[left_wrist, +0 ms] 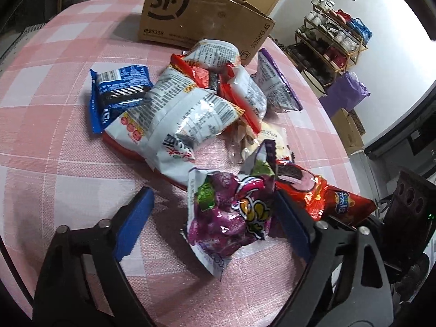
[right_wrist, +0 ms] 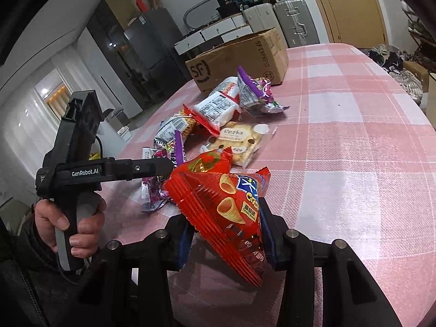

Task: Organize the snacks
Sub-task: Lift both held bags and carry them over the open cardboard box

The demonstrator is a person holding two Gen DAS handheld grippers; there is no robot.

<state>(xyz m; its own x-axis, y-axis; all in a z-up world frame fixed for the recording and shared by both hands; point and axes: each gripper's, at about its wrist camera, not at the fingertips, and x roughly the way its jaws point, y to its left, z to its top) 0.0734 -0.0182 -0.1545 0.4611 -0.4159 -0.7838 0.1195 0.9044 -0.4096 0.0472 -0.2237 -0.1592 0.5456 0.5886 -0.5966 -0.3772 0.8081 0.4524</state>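
A pile of snack packets lies on the pink checked tablecloth (left_wrist: pixel 54 141). My left gripper (left_wrist: pixel 212 218) is open, its blue fingers either side of a purple grape candy bag (left_wrist: pixel 231 215) that rests on the cloth. My right gripper (right_wrist: pixel 226 231) is shut on a red corn-cone crisps bag (right_wrist: pixel 229 207), held just above the table; this bag also shows in the left wrist view (left_wrist: pixel 335 196). Further back lie a blue cookie pack (left_wrist: pixel 120 92), a white-and-silver chips bag (left_wrist: pixel 177 120) and a purple-edged packet (left_wrist: pixel 275 81). A cracker pack (right_wrist: pixel 239 141) lies mid-table.
An open brown SF Express cardboard box (left_wrist: pixel 201 19) stands at the far side of the table, behind the pile. A shoe rack (left_wrist: pixel 332 41) stands beyond the table's right edge. Suitcases (right_wrist: pixel 288 24) and a fridge stand against the far wall.
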